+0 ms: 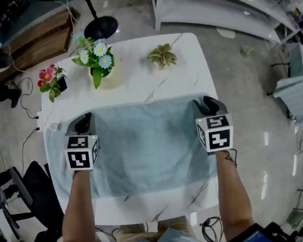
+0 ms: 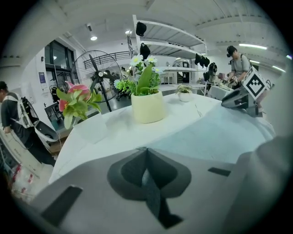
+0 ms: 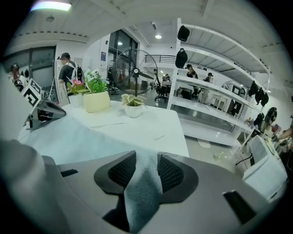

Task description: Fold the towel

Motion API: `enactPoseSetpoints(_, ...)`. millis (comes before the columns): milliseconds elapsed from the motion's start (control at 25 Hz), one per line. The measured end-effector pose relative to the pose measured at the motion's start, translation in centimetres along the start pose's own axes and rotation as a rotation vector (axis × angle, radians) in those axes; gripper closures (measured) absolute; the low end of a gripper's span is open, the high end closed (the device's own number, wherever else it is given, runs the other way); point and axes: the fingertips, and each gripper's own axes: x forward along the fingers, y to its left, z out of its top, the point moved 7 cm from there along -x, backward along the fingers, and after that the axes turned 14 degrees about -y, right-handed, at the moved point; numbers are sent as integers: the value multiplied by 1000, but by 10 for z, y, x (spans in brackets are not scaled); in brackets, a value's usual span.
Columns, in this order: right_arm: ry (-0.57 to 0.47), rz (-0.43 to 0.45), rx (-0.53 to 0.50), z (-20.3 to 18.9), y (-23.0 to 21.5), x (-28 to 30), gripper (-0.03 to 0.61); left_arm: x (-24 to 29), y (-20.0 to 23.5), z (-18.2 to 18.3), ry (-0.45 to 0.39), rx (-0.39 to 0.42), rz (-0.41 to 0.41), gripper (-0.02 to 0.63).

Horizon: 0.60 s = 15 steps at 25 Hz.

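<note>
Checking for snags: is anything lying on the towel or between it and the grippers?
Nothing visible. The left gripper and right gripper each have towel between their jaws; the flower pot and small plant stand beyond its far edge, apart from it.

The towel [image 1: 149,149] is a plain, pale dusty blue-grey with a nubbly pile. The bench [image 1: 139,80] is white, crossed by thin grey marble veins. The left gripper [image 1: 83,122] and the right gripper [image 1: 209,103] are mid grey, their jaws lined with darker charcoal pads in a fine mesh pattern. Each carries a white cube printed with black square markers. A cream pot [image 2: 147,106] holds white and pale blue daisies among bright green leaves. A smaller plant [image 1: 49,78] has pink blooms, and a third plant [image 1: 163,56] has green leaves streaked with cream. The floor [image 1: 256,115] is speckled grey.
</note>
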Motion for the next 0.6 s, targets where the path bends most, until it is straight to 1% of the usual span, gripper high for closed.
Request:
enactPoseSetpoints(40,-19,10,6,4,1,-6,397,-6,-1,2,-9,5,6,607)
enactPoseSetpoints(80,-46,19,20,10,1,-14,380,-13,-2,4,-24,10,14,607)
enactPoseSetpoints(200,-127,25,77,28,-6,-48,370,-35,-4,15,-78,19,36,607)
enactPoseSetpoints(320,-153,8,113,32,-16,-81,370,-66,1,25,-128,11,82,607)
enactPoseSetpoints(440,-117,-31,150,11,-27,-117,370,-96,6,27,-142,-18,119,607)
enactPoseSetpoints(520,-74,-61,186,-14,-32,-139,371,-113,6,26,-150,-41,131,607)
enactPoseSetpoints(600,-16,-70,222,-44,-29,-156,371,-130,4,21,-154,-63,133,607)
